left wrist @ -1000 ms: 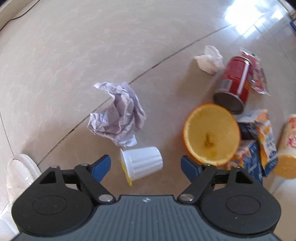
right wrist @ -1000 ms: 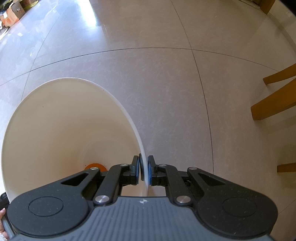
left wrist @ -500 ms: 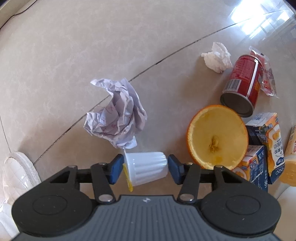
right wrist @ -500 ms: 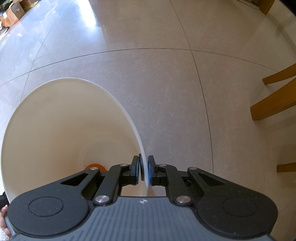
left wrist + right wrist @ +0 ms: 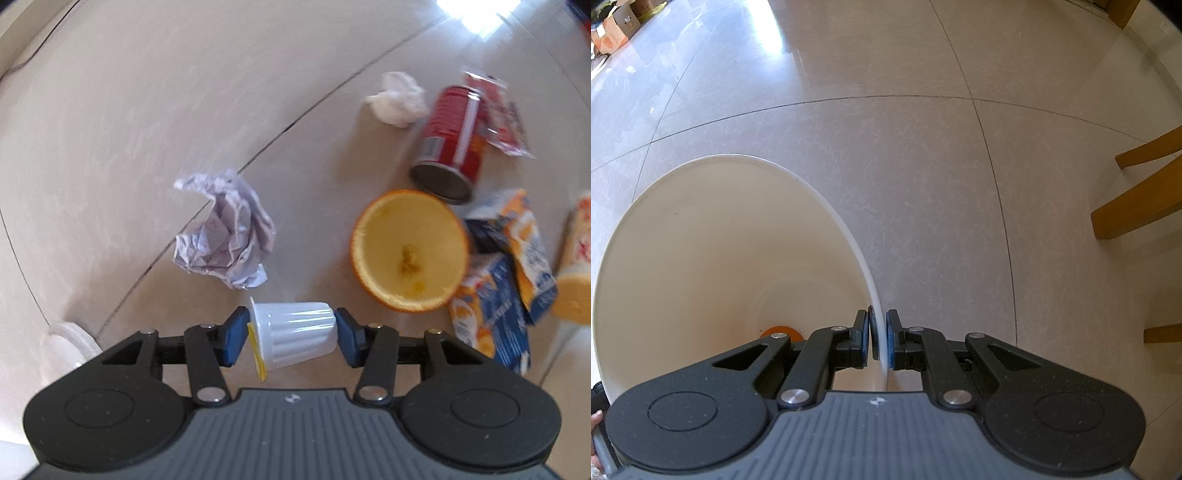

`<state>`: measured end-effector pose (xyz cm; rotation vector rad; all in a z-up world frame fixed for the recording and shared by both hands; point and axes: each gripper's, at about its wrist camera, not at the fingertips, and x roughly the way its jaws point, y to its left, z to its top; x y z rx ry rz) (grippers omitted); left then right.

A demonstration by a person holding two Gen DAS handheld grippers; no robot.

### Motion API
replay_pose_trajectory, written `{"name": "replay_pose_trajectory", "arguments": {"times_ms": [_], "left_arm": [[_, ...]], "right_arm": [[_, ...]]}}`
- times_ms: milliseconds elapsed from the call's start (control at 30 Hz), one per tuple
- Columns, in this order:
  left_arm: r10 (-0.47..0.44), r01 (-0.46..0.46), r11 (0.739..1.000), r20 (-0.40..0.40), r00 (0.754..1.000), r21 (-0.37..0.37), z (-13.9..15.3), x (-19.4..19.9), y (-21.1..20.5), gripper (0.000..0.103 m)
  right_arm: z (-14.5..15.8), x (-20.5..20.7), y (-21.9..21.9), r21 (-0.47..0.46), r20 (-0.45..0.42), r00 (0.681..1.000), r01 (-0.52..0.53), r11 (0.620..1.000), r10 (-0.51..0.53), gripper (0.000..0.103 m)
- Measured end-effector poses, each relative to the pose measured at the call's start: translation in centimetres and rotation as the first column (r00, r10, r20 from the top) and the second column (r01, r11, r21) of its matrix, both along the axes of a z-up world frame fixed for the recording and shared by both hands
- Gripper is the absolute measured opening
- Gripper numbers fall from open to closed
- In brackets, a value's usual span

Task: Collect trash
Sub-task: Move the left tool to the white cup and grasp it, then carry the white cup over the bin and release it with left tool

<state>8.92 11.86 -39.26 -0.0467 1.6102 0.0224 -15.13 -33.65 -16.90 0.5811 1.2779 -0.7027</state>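
The left gripper point(image 5: 291, 338) points down at the tiled floor point(image 5: 147, 110). Its blue fingers point(image 5: 234, 341) pinch a small white ribbed cup point(image 5: 295, 338), which lies sideways between them with its yellow-edged mouth toward the left finger. The fingers have just closed onto it.

Other trash lies on the floor beyond:
- a crumpled paper point(image 5: 225, 230), near the cup;
- a halved orange peel point(image 5: 408, 251), to the right;
- a red can point(image 5: 450, 142), on its side;
- a white tissue wad point(image 5: 397, 98);
- a blue-and-orange carton point(image 5: 498, 280).

The right gripper point(image 5: 878, 341) has its fingers pressed onto the rim of a white bin point(image 5: 713, 258). An orange object point(image 5: 781, 331) sits at the bin's bottom.
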Motion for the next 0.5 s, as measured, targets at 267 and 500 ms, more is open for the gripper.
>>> {"name": "replay_pose_trajectory", "arguments": {"times_ms": [267,500], "left_arm": [[-0.248,0.249,0.969,0.027,0.968,-0.004,6.4,0.4,-4.1,0.05],[-0.455,0.464,0.883,0.122,0.882,-0.065,14.4,0.1,-9.4,0.05]], "right_arm": [[0.0,0.2,0.1,0.0,-0.004,1.0,-0.008,1.0,0.008,0.011],[-0.1,0.2,0.1,-0.001,-0.006,1.0,-0.023,1.0,0.023,0.011]]}}
